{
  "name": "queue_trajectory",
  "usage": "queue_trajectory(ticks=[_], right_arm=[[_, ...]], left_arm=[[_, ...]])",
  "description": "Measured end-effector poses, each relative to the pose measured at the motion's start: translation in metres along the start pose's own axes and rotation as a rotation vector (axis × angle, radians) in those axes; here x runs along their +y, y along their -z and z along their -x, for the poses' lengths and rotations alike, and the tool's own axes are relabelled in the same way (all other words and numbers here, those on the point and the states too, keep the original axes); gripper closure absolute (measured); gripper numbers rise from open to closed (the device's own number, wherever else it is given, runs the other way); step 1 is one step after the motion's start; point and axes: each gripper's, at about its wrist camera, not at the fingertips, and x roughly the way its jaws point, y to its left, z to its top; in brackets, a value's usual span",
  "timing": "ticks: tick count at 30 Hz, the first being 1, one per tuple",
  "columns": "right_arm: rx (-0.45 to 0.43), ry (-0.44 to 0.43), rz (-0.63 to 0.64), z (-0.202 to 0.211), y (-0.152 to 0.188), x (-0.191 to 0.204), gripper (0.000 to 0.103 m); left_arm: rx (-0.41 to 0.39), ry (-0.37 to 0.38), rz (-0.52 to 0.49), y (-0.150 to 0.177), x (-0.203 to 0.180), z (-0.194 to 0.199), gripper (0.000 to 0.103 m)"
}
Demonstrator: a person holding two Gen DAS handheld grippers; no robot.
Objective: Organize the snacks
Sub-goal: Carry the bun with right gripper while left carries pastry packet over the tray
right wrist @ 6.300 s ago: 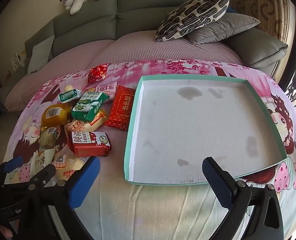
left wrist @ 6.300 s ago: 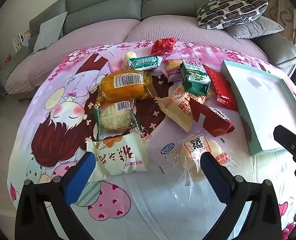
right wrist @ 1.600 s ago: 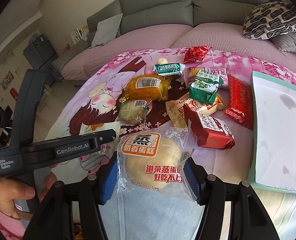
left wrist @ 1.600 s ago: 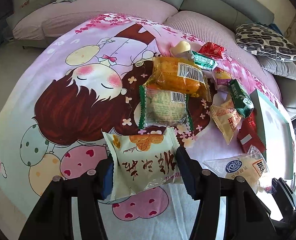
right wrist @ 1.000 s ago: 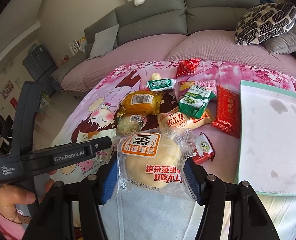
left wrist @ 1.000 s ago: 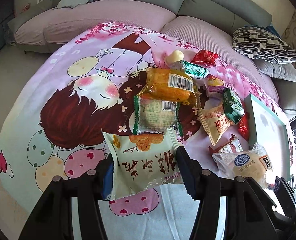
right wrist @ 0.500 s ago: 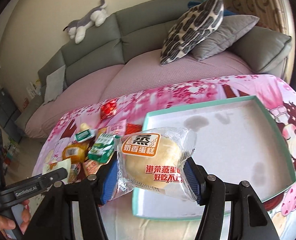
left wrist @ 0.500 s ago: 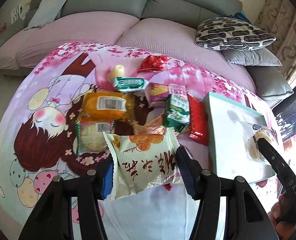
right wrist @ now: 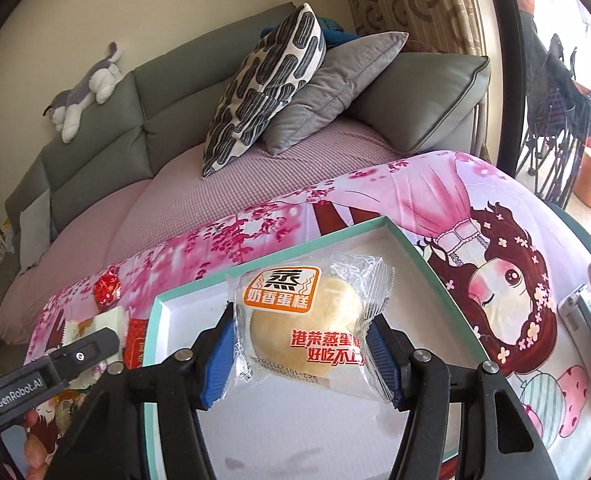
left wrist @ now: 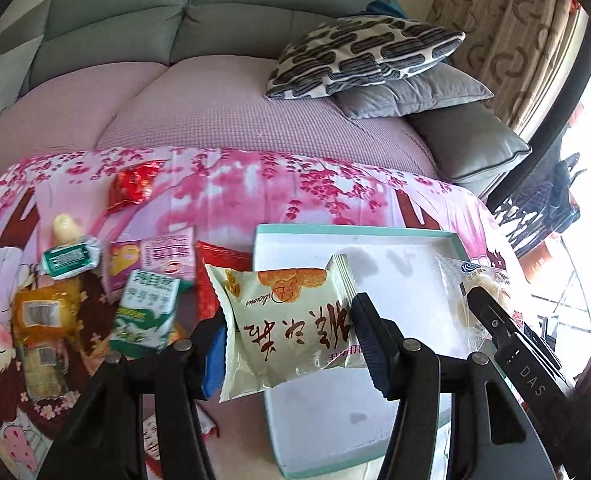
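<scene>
Cream pastry packet [left wrist: 291, 320] pinched by left hand-held gripper [left wrist: 287, 344], right hand-held gripper [right wrist: 299, 356] pinching steamed cake [right wrist: 307, 324], plush toy [right wrist: 83, 92] right-view only

Grey sofa [right wrist: 95, 128] with cushions [right wrist: 267, 80], patterned curtain [left wrist: 507, 20], bright daylight.

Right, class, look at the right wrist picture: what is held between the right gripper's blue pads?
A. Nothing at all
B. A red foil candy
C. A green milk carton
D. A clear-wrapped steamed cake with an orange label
D: the right gripper is shut on the clear-wrapped steamed cake, its orange label facing the camera, held above the teal-rimmed tray.
</scene>
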Motion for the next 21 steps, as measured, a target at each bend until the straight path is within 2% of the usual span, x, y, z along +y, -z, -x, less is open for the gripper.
queue_trajectory(ticks=[3,10,21], right_arm=[[0.004,0.019,0.001,-0.014,-0.003,-0.004,0.040],[0.014,0.072,0.046,-0.044,-0.010,-0.005,0.040],[0.056,0.112,0.022,-0.071,-0.009,-0.023,0.040]], left_arm=[[0.029,0.031,-0.022,-0.001,-0.015,-0.026,0.044],[0.051,0.014,-0.044,-0.008,-0.026,-0.064,0.044],[0.073,-0.011,-0.077,-0.010,-0.034,-0.107,0.044]])
